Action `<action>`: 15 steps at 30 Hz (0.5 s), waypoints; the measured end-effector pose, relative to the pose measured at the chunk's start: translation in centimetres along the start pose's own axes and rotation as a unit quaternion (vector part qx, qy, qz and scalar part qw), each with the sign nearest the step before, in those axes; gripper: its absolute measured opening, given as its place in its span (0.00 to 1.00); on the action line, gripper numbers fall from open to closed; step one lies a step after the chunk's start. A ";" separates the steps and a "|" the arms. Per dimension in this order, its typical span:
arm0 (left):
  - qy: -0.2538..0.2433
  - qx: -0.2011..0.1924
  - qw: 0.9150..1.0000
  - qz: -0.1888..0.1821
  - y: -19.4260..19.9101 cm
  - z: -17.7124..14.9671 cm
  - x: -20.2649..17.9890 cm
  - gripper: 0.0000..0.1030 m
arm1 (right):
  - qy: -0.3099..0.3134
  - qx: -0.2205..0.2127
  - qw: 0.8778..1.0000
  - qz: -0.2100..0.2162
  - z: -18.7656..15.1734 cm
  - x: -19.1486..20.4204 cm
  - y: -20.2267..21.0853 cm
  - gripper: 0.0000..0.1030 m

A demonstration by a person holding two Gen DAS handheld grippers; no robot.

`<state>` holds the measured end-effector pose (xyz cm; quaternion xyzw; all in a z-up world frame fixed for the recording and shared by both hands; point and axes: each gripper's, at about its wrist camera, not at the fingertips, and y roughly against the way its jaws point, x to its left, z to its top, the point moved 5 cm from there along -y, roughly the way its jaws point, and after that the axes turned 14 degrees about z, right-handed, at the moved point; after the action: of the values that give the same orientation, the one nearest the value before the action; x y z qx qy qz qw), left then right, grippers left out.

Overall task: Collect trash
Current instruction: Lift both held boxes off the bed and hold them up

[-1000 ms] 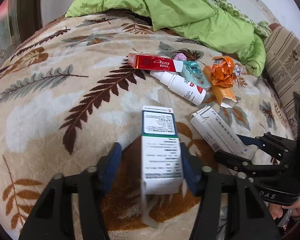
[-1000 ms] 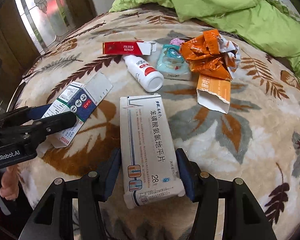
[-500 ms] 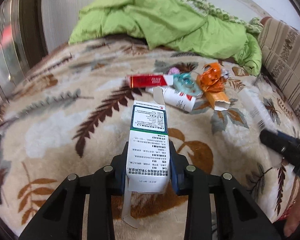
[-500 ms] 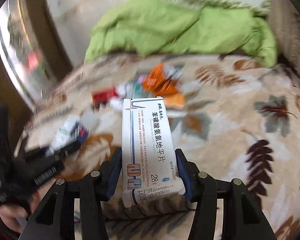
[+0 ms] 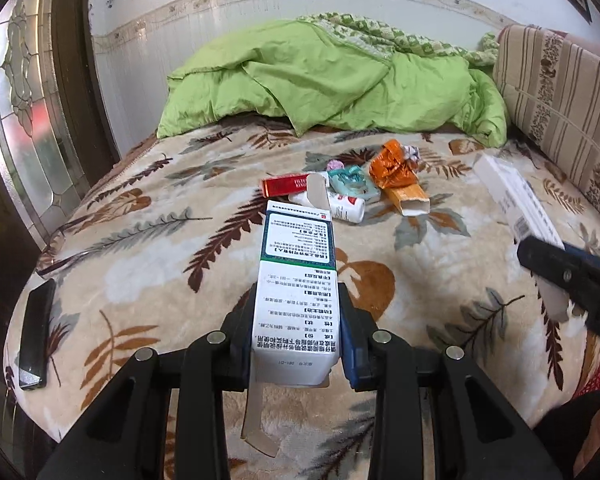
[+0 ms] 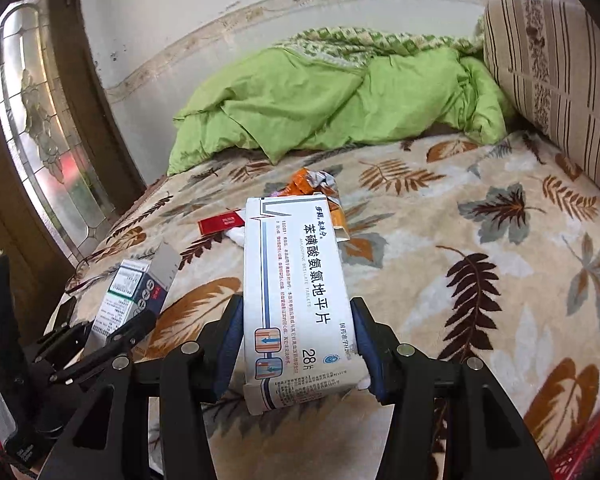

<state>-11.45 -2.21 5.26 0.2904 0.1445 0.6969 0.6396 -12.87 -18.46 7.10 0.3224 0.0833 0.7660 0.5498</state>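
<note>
My left gripper (image 5: 296, 332) is shut on a white and green medicine box (image 5: 296, 280), held above the leaf-patterned blanket (image 5: 148, 248). My right gripper (image 6: 296, 340) is shut on a flat white tablet box (image 6: 296, 280), also lifted off the bed. Each gripper shows in the other's view: the right one (image 5: 568, 276) with its box (image 5: 516, 204), the left one (image 6: 100, 336) with its box (image 6: 128, 292). On the blanket lie a red cigarette pack (image 5: 286, 185), a white bottle (image 5: 340, 206), a teal packet (image 5: 352, 182) and orange wrappers (image 5: 396, 172).
A crumpled green quilt (image 5: 332, 80) lies at the head of the bed. A striped cushion (image 5: 560, 96) stands at the right. A dark phone-like slab (image 5: 36, 328) lies on the left edge. A glazed door (image 5: 24, 120) is at the left. Something red (image 6: 588, 444) shows low right.
Both grippers closed on their boxes, lifted them off the blanket and drew back from the pile of trash.
</note>
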 end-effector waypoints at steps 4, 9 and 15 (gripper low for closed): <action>0.003 0.003 1.000 0.003 -0.3 0.0 0.2 0.31 | 0.009 0.002 1.000 -0.002 -0.2 0.4 0.0 0.54; 0.003 0.004 1.000 0.005 -0.6 -0.1 0.1 0.31 | -0.003 0.006 1.000 -0.004 -0.3 -0.1 -0.3 0.54; 0.006 0.007 1.000 0.004 -0.9 -0.1 0.3 0.31 | -0.002 0.010 1.000 -0.005 -0.4 0.0 -0.5 0.54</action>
<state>-10.80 -1.79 4.70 0.2908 0.1522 0.7000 0.6342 -12.72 -18.21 6.56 0.3289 0.0912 0.7615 0.5510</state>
